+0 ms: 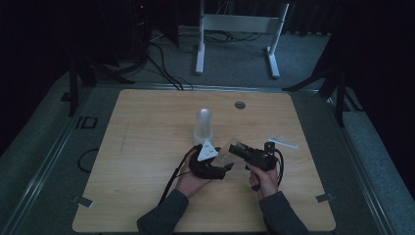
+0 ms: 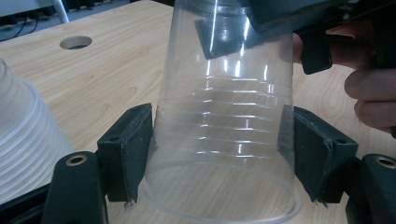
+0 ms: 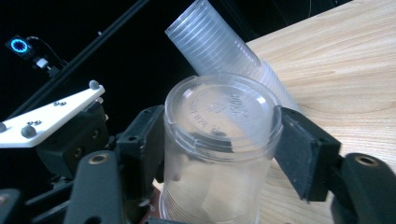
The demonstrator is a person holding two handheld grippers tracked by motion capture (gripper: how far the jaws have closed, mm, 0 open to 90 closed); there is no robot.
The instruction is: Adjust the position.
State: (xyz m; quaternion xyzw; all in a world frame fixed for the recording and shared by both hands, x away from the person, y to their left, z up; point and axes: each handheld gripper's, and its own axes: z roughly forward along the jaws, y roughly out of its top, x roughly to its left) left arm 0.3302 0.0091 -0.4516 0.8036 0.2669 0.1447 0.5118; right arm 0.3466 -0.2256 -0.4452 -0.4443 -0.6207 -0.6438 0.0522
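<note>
Table point(image 1: 147, 196): pale wood top, dim room around it. One round hole point(image 1: 239, 105) near the far edge, also seen in the left gripper view point(image 2: 75, 42).
Forearms: two dark sleeves come in from the near edge, hands close together at the table's middle.
Cup stack point(image 1: 204, 126): nested clear plastic cups, standing mouth-down just beyond the hands. Its ribbed side shows at the left edge of the left gripper view point(image 2: 23, 144); it leans across the right gripper view point(image 3: 219, 51), because that camera is tilted.
Single cup point(image 1: 228, 152): clear plastic, lifted off the table between the two grippers. Wide rim toward the left gripper, closed base toward the right one. Left gripper view shows the ribbed wall and rim point(image 2: 224, 140); right gripper view shows the base disc with moulded lettering point(image 3: 219, 112).
Left gripper point(image 1: 221, 166): white three-cornered plate on top. Both black pads pressed on the cup wall near the rim point(image 2: 217, 154). It is gripping the cup.
Right gripper point(image 1: 234, 147): jaws stand either side of the cup's base end point(image 3: 219, 154); right pad at the rim of the base, left pad close beside the wall. Cannot tell whether the pads press.
White strip point(image 1: 283, 142): small flat piece lying on the table, right of the hands, apart from them.
</note>
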